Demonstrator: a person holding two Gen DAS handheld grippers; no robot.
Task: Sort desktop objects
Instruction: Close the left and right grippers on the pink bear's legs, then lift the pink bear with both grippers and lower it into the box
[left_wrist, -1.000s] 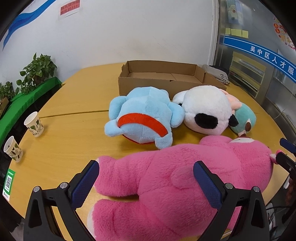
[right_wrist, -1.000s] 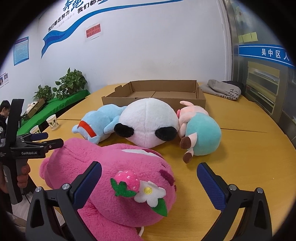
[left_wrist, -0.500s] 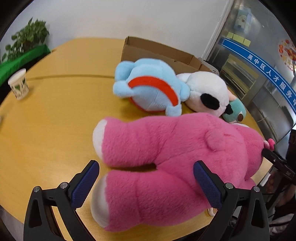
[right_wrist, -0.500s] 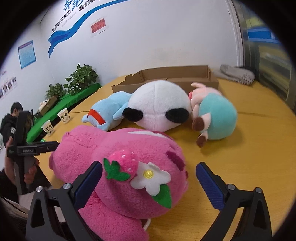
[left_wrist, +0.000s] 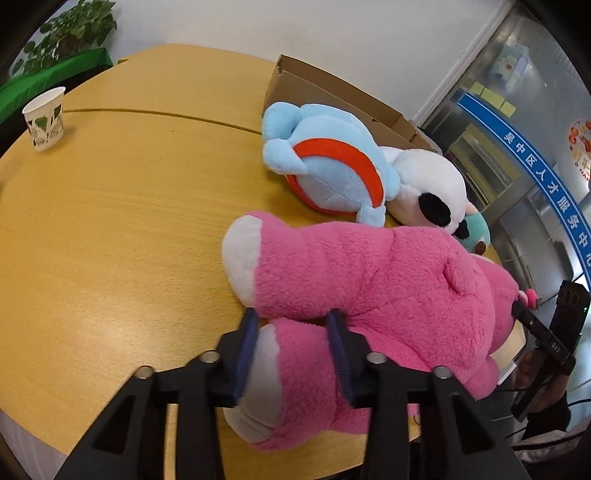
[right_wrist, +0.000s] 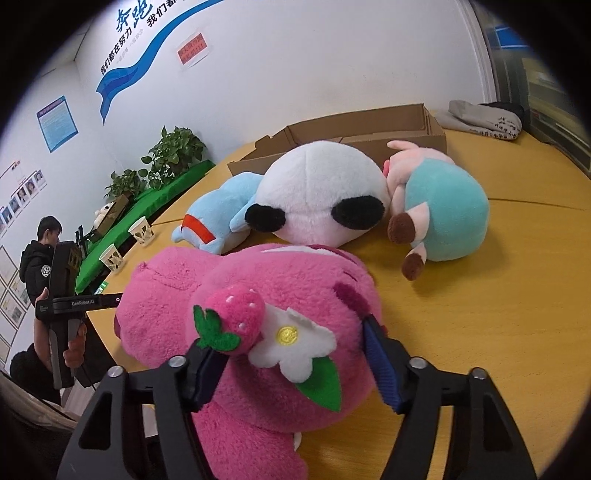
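Both tongs just closed onto pink bear (left_wrist: 369, 280), previously open

- The counter (left_wrist: 122, 229) lay bare and open on the side left of the pink plush bear (left_wrist: 369, 280), out to a paper cup (left_wrist: 46, 118) near its far edge.
- Beyond the bear, the blue plush (left_wrist: 325, 173), the white panda plush (right_wrist: 317, 195) and the teal plush (right_wrist: 443, 218) lay pressed together in a row, blocking the straight way to the cardboard box (right_wrist: 369, 129).
- Right of the teal plush the counter was open toward the box's end.
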